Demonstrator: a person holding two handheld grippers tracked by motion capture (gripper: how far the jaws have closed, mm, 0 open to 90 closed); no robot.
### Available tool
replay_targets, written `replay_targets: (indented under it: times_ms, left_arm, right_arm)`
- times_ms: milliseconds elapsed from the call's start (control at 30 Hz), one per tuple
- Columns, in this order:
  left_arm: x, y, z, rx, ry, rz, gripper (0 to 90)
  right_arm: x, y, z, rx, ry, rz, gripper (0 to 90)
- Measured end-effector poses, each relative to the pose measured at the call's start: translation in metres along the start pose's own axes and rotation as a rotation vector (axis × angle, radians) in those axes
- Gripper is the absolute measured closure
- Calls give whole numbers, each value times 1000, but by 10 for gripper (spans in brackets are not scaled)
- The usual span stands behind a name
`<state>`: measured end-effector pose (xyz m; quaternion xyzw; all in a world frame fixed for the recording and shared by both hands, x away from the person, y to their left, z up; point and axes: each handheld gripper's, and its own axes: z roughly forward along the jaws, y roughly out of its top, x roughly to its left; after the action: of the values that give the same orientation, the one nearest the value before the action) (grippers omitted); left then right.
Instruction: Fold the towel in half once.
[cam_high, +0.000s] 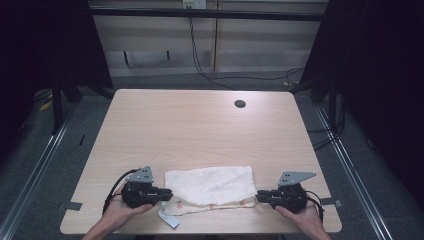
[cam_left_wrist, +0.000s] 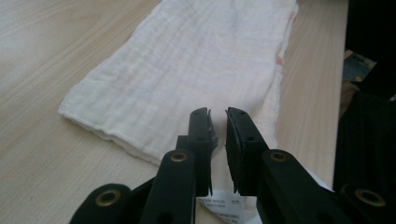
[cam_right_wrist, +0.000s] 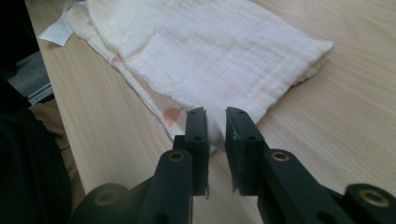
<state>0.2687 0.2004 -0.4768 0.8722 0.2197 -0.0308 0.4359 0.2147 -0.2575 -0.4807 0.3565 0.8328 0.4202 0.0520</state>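
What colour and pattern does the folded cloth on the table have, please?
The cloth is white, with small pinkish-orange motifs along its lower layer's edge; the right gripper view shows this best.

A folded white muslin cloth (cam_high: 210, 185) with small pink printed motifs lies flat on the light wooden table (cam_high: 200, 125), near its front edge. A white care label (cam_high: 168, 218) protrudes from the cloth's front-left corner. The upper layer sits slightly offset, exposing the printed lower edge.

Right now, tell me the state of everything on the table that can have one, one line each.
Cloth: folded, lying flat near the table's front edge.
Care label: sticking out at the cloth's front left corner.
Left gripper: jaws a narrow gap apart, at the cloth's left end.
Right gripper: jaws a narrow gap apart, at the cloth's right end.
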Motion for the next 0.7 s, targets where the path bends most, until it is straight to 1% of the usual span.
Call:
replay_targets:
  times_ms: [33, 67, 100, 133, 167, 233, 333, 367, 400, 433, 500, 533, 567, 633, 667, 700]
  left_arm:
    - [0, -1, -2, -5, -2, 6, 794]
    - [1, -1, -4, -7, 4, 5, 790]
    - [3, 0, -5, -14, 13, 2, 787]
    - [6, 1, -6, -22, 7, -8, 783]
    - [9, 3, -5, -21, 22, -12, 781]
    - [17, 8, 0, -17, 45, -21, 775]
    - [29, 14, 9, -8, 65, -36, 769]
    - [32, 15, 12, 2, 71, -36, 762]
    - [34, 16, 14, 14, 90, -37, 748]
    - [36, 15, 15, 19, 98, -40, 744]
    - [39, 15, 16, 23, 103, -52, 733]
    - [40, 14, 16, 29, 106, -50, 731]
    - [41, 13, 17, 32, 108, -56, 729]
    - [43, 12, 20, 49, 120, -54, 726]
    - [44, 12, 22, 61, 124, -52, 723]
    - [45, 11, 24, 58, 118, -54, 723]
  right_arm:
    - [1, 1, -1, -10, 4, 3, 767]
    - [1, 1, -3, -19, 2, 6, 744]
    - [2, 3, -3, -25, -1, 5, 734]
    - [1, 4, -3, -27, -12, -1, 726]
    - [0, 6, -3, -29, -15, -1, 712]
    - [-5, 12, -1, -35, -36, -4, 689]
    - [-13, 25, 2, -44, -47, -3, 668]
    - [-15, 30, 3, -46, -45, -9, 658]
    - [-16, 35, 3, -51, -49, -14, 651]
    - [-17, 40, 3, -59, -51, -20, 650]
    - [-19, 48, 3, -71, -43, -28, 641]
    - [-20, 51, 3, -83, -49, -26, 642]
    - [-22, 54, 4, -83, -56, -29, 646]
    - [-26, 56, 11, -64, -79, -32, 647]
    - [-29, 57, 15, -51, -83, -24, 650]
    - [-33, 57, 21, -39, -89, -23, 652]
